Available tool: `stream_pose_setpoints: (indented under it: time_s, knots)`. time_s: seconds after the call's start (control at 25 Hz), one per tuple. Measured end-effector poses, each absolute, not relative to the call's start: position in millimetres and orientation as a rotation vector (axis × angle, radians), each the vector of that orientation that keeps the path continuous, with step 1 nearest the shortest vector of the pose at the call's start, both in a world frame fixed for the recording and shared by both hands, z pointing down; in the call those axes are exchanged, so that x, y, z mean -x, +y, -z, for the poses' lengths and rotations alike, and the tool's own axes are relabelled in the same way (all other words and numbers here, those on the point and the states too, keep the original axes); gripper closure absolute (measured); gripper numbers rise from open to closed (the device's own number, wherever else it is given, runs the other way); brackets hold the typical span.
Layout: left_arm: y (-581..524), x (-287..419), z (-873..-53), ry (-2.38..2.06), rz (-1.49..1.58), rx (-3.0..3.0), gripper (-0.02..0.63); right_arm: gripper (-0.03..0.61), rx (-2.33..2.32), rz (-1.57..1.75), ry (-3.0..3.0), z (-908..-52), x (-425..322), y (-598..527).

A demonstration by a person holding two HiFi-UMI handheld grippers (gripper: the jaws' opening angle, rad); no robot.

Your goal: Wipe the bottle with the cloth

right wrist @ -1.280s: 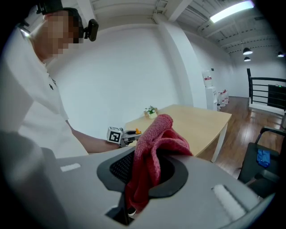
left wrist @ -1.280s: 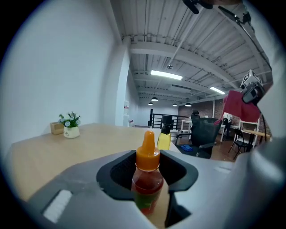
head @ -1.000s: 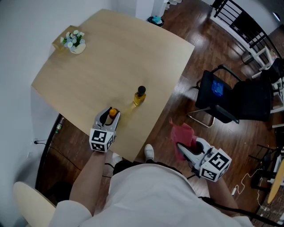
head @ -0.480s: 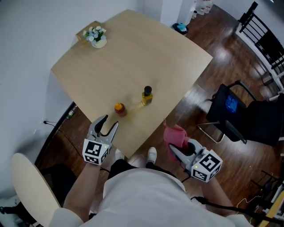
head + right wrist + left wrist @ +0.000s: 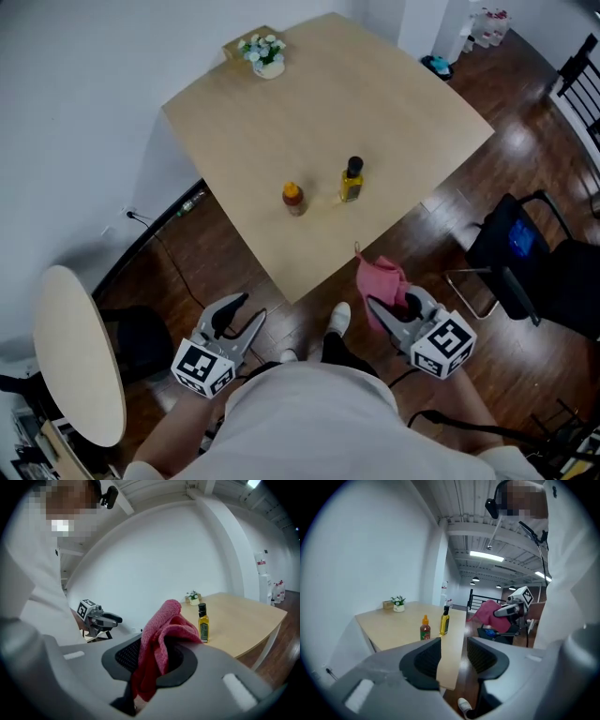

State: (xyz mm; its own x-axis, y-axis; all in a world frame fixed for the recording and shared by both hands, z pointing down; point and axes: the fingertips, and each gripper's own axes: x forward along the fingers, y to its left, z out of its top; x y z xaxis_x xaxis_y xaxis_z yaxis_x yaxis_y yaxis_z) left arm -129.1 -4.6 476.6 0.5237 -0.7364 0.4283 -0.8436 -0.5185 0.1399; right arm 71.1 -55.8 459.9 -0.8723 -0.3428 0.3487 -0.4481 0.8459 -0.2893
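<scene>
A yellow oil bottle with a black cap stands on the wooden table, also in the left gripper view as the oil bottle and in the right gripper view as the oil bottle. Beside it stands a small orange-capped sauce bottle. My right gripper is off the table's near edge, shut on a pink cloth, which bunches between the jaws as the pink cloth. My left gripper hangs open and empty over the floor, well short of the table.
A small pot of white flowers and a wooden block sit at the table's far corner. A round pale side table is at the left. A black chair stands at the right on the dark wood floor.
Both grippers have drawn back from the table toward the body. The left gripper let go of the orange-capped sauce bottle, which now stands beside the oil bottle. The view has shifted.
</scene>
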Motion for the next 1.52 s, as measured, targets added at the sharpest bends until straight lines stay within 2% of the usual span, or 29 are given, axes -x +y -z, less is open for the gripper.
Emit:
stream_pose_setpoints:
  time_s: [0.2, 0.44, 0.6, 1.04, 1.52]
  knots:
    - [49.6, 141.8, -445.7, -1.327, -0.242, -2.438, 0.43, 0.503, -0.626, -0.501, -2.725, -447.3, -55.5, 2.0]
    - [125.4, 205.3, -444.9, -1.4, -0.322, -2.488, 0.43, 0.502, -0.618, -0.385, -2.681, -433.6, -14.3, 109.3]
    - [167.5, 217.0, -442.9, -1.345, -0.276, -2.519, 0.431, 0.502, -0.678, -0.396, -2.658, -426.6, -1.9, 182.7]
    - [255.5, 153.5, -411.9, -1.232, -0.247, -2.672, 0.431, 0.502, -0.728, -0.313, -2.687, -397.3, -29.8, 272.7]
    - [335.1, 32.1, -383.3, -1.248, -0.205, -2.701, 0.431, 0.502, -0.746, -0.303, -2.751, -392.3, -134.8, 352.2]
